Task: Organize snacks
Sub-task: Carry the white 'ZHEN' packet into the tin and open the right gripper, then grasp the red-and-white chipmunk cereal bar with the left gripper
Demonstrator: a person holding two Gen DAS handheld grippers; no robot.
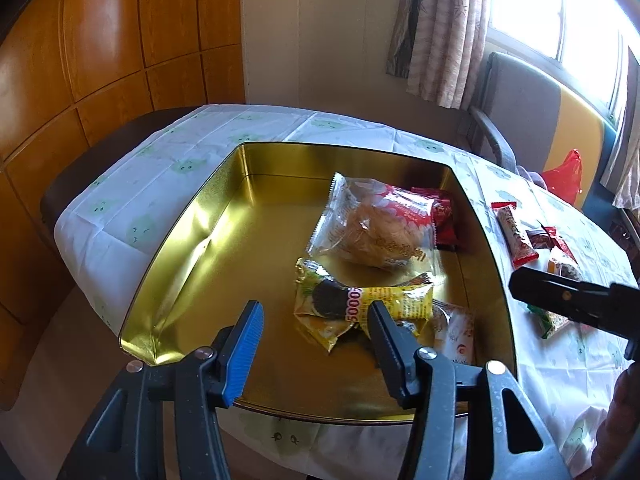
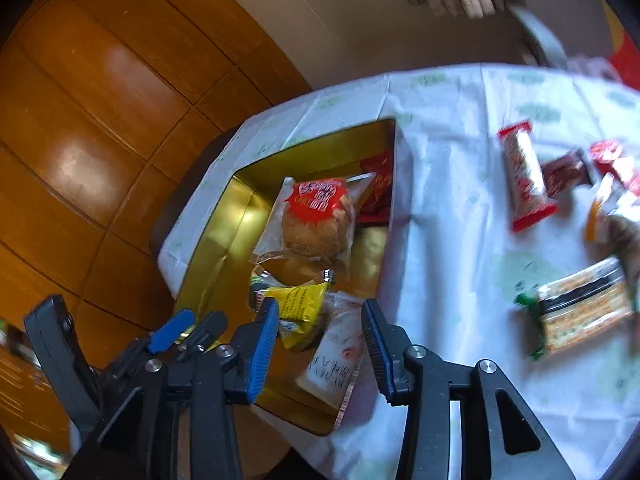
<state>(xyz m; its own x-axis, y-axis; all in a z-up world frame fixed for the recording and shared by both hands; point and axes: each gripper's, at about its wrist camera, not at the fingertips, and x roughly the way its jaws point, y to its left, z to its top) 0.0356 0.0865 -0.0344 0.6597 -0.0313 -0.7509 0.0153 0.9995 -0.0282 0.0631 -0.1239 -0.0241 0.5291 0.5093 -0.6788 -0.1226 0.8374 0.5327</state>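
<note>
Wood-panelled walls and a curtained window surround the table, spread with a white cloth printed in green faces. On it sits the gold tin, already holding a clear-wrapped bun, a yellow cookie packet and a white pouch. Loose snacks lie on the cloth to the tin's right — a red-ended wafer bar, long axis running away from the camera, and a cracker pack with a dark filling stripe and green ends, lying crosswise. Both sit ahead and right of the right gripper, clearly the nearer one — released and empty. The left gripper hangs over the tin, spread wide, holding nothing.
</note>
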